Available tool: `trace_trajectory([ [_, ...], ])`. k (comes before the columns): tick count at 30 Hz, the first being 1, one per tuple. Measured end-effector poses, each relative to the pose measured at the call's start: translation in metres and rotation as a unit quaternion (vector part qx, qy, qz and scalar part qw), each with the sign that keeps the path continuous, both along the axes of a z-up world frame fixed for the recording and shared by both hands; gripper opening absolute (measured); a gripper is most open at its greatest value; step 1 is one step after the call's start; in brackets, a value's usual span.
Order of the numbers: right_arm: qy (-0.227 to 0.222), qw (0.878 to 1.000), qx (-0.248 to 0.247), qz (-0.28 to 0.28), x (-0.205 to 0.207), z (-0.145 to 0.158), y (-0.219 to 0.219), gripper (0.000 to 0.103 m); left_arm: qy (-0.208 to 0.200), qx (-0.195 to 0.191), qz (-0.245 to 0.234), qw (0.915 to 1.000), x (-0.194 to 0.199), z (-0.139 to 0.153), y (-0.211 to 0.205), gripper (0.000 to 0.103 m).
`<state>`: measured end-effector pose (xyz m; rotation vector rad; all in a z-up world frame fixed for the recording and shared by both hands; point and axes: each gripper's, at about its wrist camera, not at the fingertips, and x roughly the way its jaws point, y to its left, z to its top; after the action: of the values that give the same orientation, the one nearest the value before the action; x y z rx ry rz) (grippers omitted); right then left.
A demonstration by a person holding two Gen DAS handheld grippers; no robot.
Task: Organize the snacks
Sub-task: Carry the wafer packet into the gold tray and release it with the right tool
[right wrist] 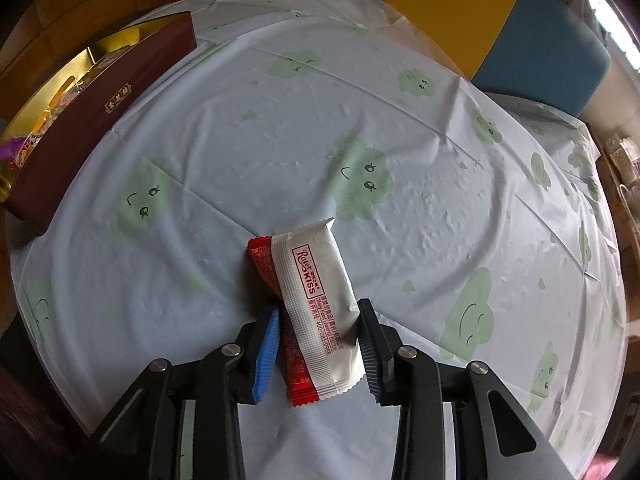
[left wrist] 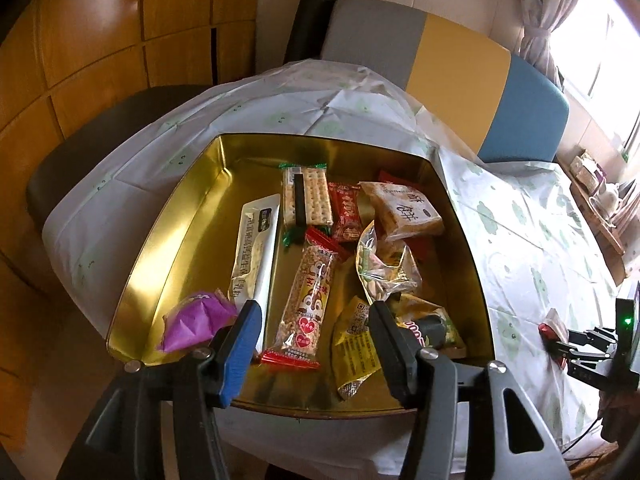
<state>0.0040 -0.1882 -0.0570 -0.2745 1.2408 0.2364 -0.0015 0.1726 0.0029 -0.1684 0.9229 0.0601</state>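
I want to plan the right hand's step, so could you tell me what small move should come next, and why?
Probably lift the red and white snack packet toward the gold tin: the right gripper grips it on the tablecloth, and the left gripper is open and empty.

Glossy gold metal tin [left wrist: 168,240] — crinkled plastic tablecloth [right wrist: 400,140]

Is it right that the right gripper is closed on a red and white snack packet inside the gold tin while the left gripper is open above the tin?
Not quite. The right gripper grips the red and white snack packet on the tablecloth, outside the gold tin, per the right wrist view. The left gripper is open above it.
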Motion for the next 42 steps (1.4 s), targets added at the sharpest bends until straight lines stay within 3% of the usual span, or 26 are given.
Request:
trace_trajectory([
  [6,0.012,1.0,0.014,-0.016,0.007,0.004,-0.002,0.036,-0.005,0.006,0.011,0.9999,-0.003,0.0,0.008,0.056],
  [13,-0.02,0.997,0.071,-0.015,0.013,0.038,0.015,0.036,-0.004,0.003,0.027,0.9996,-0.005,-0.003,0.02,0.056],
  [20,-0.066,0.988,0.124,0.057,0.009,0.089,0.081,0.036,-0.014,0.0,0.054,0.9985,-0.009,0.0,0.039,0.057],
  [26,-0.081,0.972,0.176,0.133,0.01,0.121,0.159,0.036,-0.019,-0.001,0.07,0.9974,-0.013,0.002,0.053,0.057],
  [31,-0.033,0.966,0.197,0.166,0.034,0.096,0.221,0.038,-0.014,-0.005,0.072,0.9973,-0.013,-0.002,0.059,0.056],
  [34,-0.009,0.972,0.166,0.168,0.047,0.064,0.251,0.043,-0.008,-0.008,0.074,0.9972,-0.013,-0.007,0.062,0.057],
  [37,0.019,0.975,0.156,0.158,0.057,0.043,0.261,0.046,-0.005,-0.007,0.073,0.9973,-0.014,-0.01,0.063,0.056],
  [42,0.009,0.973,0.172,0.153,0.052,0.051,0.249,0.056,-0.002,-0.009,0.075,0.9971,-0.011,-0.015,0.062,0.057],
])
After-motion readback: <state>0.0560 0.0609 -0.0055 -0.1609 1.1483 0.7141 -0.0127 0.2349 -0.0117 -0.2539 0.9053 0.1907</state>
